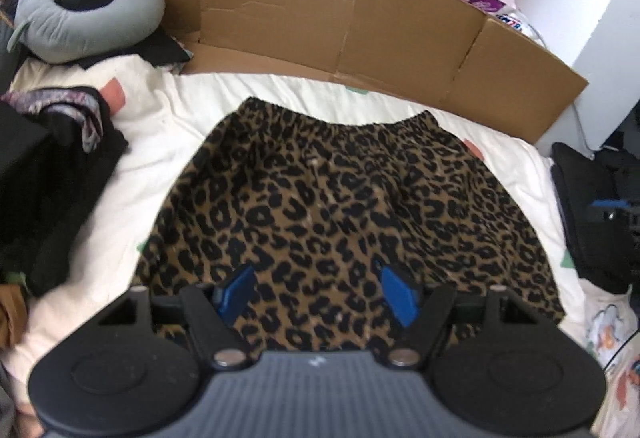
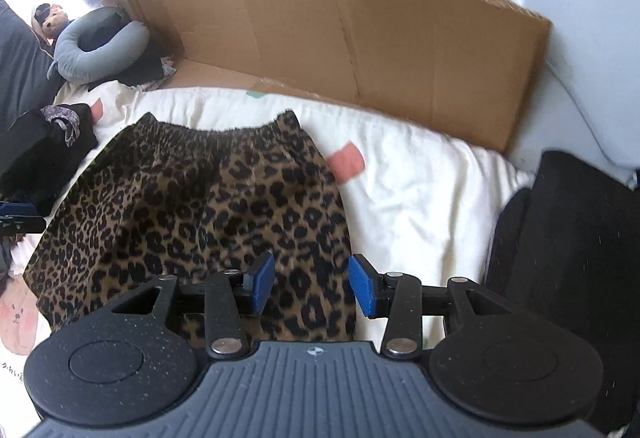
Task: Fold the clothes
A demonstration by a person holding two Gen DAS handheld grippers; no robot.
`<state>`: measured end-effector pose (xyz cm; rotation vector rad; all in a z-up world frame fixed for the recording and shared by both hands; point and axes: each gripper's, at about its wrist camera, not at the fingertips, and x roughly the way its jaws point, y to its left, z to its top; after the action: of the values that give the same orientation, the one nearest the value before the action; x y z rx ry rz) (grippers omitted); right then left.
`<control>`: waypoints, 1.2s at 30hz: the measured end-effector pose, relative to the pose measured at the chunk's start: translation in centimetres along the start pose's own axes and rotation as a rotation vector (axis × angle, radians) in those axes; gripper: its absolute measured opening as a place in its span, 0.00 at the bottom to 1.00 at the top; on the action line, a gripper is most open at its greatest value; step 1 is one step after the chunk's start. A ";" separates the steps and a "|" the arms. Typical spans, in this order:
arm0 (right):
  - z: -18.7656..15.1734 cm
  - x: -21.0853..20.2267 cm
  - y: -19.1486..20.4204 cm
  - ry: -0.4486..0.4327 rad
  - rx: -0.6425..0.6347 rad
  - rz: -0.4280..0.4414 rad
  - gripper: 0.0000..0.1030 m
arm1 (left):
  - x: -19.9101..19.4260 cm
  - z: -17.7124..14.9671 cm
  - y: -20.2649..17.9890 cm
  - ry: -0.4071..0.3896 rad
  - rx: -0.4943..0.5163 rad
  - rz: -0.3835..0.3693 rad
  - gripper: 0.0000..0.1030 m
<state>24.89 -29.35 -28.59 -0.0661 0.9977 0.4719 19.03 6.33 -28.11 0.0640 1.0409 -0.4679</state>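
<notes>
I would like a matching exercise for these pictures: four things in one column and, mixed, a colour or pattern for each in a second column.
Things:
1. skirt
2. neck pillow
3. cardboard
4. bed cover

Colours:
A. plain brown
B. cream white
C. leopard print
D. grey

Pairs: 1-C, 2-D, 3-A, 4-B

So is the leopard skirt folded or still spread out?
Spread: the skirt lies flat on the white bedding, waistband and hem both showing.
</notes>
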 end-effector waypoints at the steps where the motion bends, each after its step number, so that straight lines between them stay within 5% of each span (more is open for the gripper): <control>1: -0.5 -0.1 -0.2 0.005 0.007 0.001 0.47 | -0.2 -0.3 -0.1 0.003 -0.010 -0.003 0.70; 16: -7.7 1.5 -1.9 0.105 0.089 -0.032 0.47 | 1.1 -4.8 -3.6 0.149 0.035 -0.176 0.64; 24: -8.7 3.7 -3.2 0.125 0.110 -0.035 0.47 | 4.7 -8.2 -6.1 0.259 0.056 -0.287 0.63; 36: -9.5 6.7 -3.4 0.158 0.119 -0.001 0.42 | 6.7 -10.5 -9.1 0.276 0.130 -0.331 0.63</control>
<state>21.78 -32.60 -39.86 0.0028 1.1788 0.4105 9.61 -1.37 -37.63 0.0737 1.2985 -0.8456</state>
